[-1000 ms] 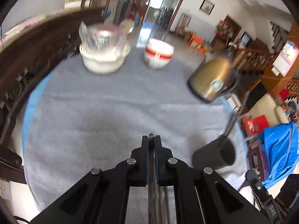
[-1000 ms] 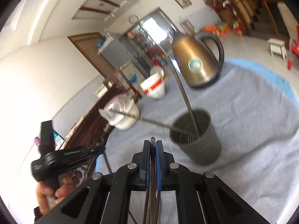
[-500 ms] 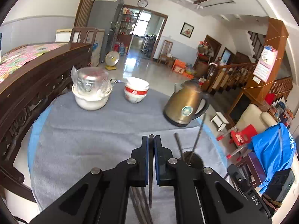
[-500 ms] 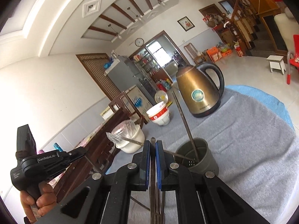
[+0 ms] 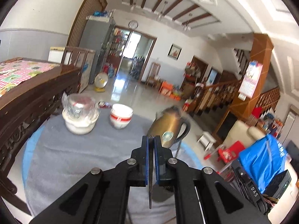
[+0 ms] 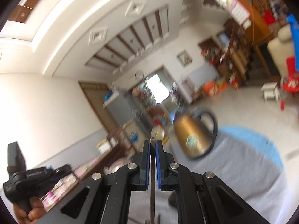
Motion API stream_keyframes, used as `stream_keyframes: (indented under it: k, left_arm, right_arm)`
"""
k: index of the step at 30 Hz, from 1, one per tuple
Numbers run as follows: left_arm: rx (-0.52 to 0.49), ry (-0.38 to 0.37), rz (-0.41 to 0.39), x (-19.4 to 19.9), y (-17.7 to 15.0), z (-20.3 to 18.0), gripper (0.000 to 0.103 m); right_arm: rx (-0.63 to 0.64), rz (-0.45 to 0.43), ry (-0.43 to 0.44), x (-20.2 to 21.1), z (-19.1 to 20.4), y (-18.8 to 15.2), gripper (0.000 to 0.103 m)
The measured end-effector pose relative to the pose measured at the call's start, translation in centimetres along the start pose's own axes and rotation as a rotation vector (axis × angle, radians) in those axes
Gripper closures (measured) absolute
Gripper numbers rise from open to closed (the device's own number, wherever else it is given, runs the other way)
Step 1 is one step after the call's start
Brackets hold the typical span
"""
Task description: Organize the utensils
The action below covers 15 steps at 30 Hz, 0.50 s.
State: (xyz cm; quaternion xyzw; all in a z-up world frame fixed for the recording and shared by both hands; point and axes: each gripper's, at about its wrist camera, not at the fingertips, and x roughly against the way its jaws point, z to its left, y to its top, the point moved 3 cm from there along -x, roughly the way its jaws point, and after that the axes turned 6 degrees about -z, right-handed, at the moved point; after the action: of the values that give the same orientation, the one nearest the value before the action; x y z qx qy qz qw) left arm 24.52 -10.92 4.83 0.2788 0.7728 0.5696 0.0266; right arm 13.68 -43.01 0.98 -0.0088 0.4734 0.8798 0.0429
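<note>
Metal utensil (image 5: pixel 150 186) clamped in left hand-held gripper (image 5: pixel 151 140) | right hand-held gripper (image 6: pixel 152 143) likewise pinches thin utensil (image 6: pixel 152 196)

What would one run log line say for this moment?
left gripper: jaws shut on thin dark utensil | right gripper: jaws shut on slim metal utensil | brass-coloured kettle: on grey cloth
</note>
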Motion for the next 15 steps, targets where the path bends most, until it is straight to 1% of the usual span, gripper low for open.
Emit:
stream_keyframes:
  k: [4, 7, 9, 12, 13, 15]
  left_arm:
    - [0.016, -0.052, -0.095, 0.8, 1.2, -1.4, 0.097]
    - [0.032, -0.076, -0.166, 1.0, 1.7, -2.2, 0.097]
    - [0.038, -0.074, -0.192, 0.2, 1.8, -2.9, 0.097]
    - [0.043, -0.043, -0.194, -2.0, 0.9, -3.6, 0.097]
    - [0.034, -0.027, -0.193, -2.7, 0.5, -3.8, 0.097]
    - [0.009, 0.008, -0.159, -4.8, -1.2, -4.2, 0.097]
  right_arm:
    - [0.031, -0.18, -0.057, 1.2, 0.6, 2.9, 0.097]
    - [0.088, -0.318, -0.127, 1.8, 1.3, 4.2, 0.097]
    - [0.131, -0.376, -0.162, 1.7, 2.1, 4.6, 0.097]
    - [0.217, -0.412, -0.209, 0.3, 3.4, 3.9, 0.097]
    - [0.253, -0.401, -0.223, -0.6, 3.8, 3.2, 0.097]
    - [0.281, -0.34, -0.229, -2.6, 3.9, 1.7, 0.097]
